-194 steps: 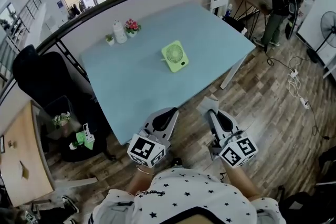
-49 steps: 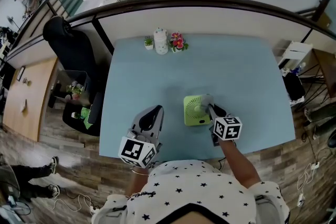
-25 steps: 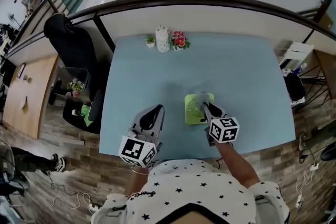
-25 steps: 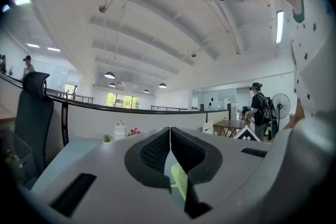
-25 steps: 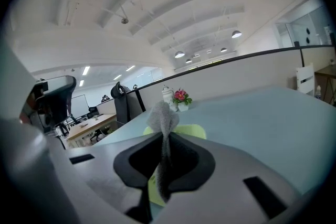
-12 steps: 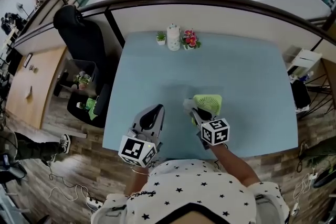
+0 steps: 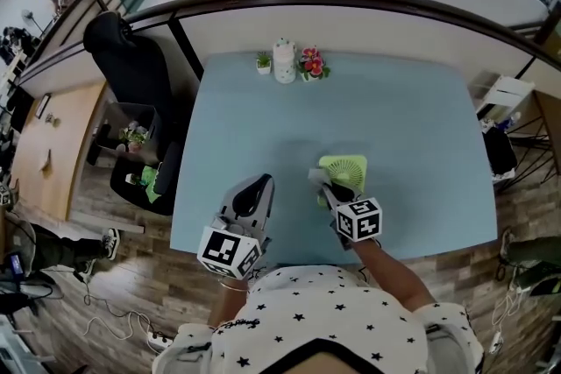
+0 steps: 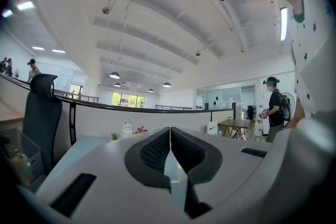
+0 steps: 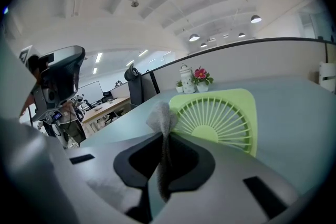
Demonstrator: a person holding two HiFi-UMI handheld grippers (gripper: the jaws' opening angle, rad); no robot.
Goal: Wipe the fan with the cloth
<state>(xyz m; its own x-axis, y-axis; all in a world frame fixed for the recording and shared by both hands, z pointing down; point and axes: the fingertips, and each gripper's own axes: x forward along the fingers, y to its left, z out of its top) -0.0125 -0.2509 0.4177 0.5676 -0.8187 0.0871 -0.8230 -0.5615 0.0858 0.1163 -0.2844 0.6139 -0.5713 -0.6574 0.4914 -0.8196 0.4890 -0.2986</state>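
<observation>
Here, grey cloth (image 9: 161, 115) against left rim of green fan (image 7: 344, 169).
Fan sits on light-blue table (image 7: 245, 118), nr front edge, right of centre; right gripper (image 7: 328, 188) clamps the cloth, which pokes past its jaws & hides a bit of grille. Left gripper (image 7: 259, 185) closed on nothing, well left of fan. White jar (image 7: 284, 62) & flowers (image 7: 311, 63) at table's far edge.
</observation>
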